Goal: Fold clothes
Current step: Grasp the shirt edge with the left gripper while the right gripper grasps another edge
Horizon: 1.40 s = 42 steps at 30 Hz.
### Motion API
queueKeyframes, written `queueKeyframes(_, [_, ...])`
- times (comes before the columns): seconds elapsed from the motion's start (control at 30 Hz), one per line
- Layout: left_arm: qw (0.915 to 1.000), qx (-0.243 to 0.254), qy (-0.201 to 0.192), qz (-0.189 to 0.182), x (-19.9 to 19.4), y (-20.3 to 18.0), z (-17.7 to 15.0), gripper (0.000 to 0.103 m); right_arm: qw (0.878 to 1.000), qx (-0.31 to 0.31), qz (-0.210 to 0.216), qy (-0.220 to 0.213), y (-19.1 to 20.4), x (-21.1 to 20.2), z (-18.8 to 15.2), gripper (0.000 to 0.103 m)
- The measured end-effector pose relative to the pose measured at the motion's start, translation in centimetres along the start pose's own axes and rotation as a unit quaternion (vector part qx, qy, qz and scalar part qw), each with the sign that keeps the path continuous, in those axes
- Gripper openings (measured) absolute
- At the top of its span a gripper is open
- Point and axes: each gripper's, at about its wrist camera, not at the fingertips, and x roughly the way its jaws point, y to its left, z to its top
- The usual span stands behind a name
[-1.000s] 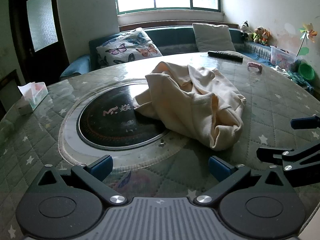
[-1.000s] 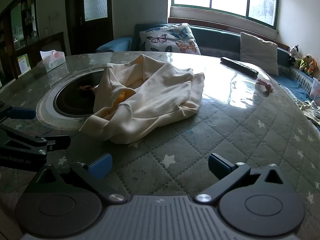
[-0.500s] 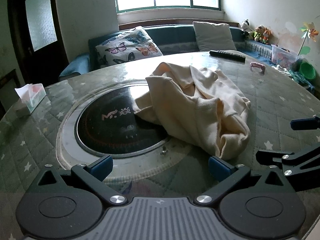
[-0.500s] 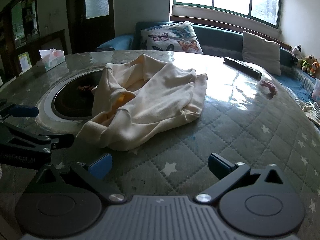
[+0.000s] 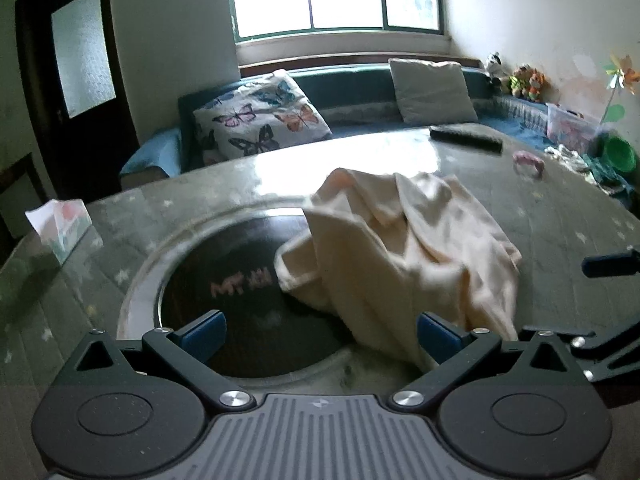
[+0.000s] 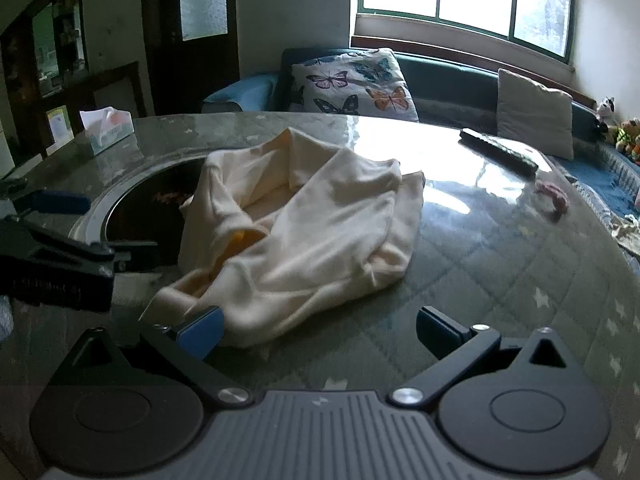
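Cream garment lies crumpled mid-table; both grippers spread apart at its near hem, neither clamped on cloth.

The cream garment (image 6: 312,232) sits heaped on the round quilted table (image 6: 520,280), part of it draped over the rim of the dark inset hob (image 5: 224,280) at the table's centre. The left gripper (image 5: 320,332) stands with jaws wide apart, its right blue pad just beside the garment's near fold; contact cannot be confirmed. The right gripper (image 6: 318,330) is likewise spread, its left pad at the hem's near corner. Motion blur softens the left view; the garment's sleeves and neckline cannot be made out in the folds. A tissue box (image 6: 106,130) stands near the table's left edge, a remote control (image 6: 498,152) and a small pink item (image 6: 554,196) toward the far right edge. Bare quilted surface lies right of the garment.
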Motion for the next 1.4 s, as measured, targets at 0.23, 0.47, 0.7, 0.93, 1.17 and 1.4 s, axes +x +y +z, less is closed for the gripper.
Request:
queueKeyframes(0.23, [0.9997, -0.011, -0.020, 0.008, 2.6, 2.3, 4.4, 0.093, 1.000, 0.009, 0.005, -0.012, -0.6, 1.2, 3.3, 0.102])
queueKeyframes(0.47, [0.9995, -0.016, -0.001, -0.026, 7.4, 4.1, 8.1, 0.077, 1.000, 0.019, 0.003, -0.007, -0.3, 3.8, 6.8, 0.096])
queueKeyframes(0.7, [0.9952, 0.001, 0.040, -0.089, 13.2, 3.9, 9.9, 0.075, 1.000, 0.027, 0.007, 0.009, -1.6, 8.1, 11.0, 0.089])
queueKeyframes(0.93, [0.9818, -0.016, 0.088, -0.167, 16.9, 4.2, 9.6, 0.069, 0.999, 0.038, 0.020, 0.023, -1.3, 11.5, 13.5, 0.076])
queueKeyframes(1.17, [0.9740, -0.036, 0.092, -0.204, 16.8, 4.7, 9.0, 0.014, 0.998, 0.044, 0.031, 0.045, -0.9, 14.0, 14.8, 0.047])
queueKeyframes(1.4, [0.9870, -0.038, 0.050, -0.148, 13.3, 5.3, 8.5, 0.013, 0.998, 0.031, 0.027, 0.049, -1.0, 13.6, 13.9, 0.007])
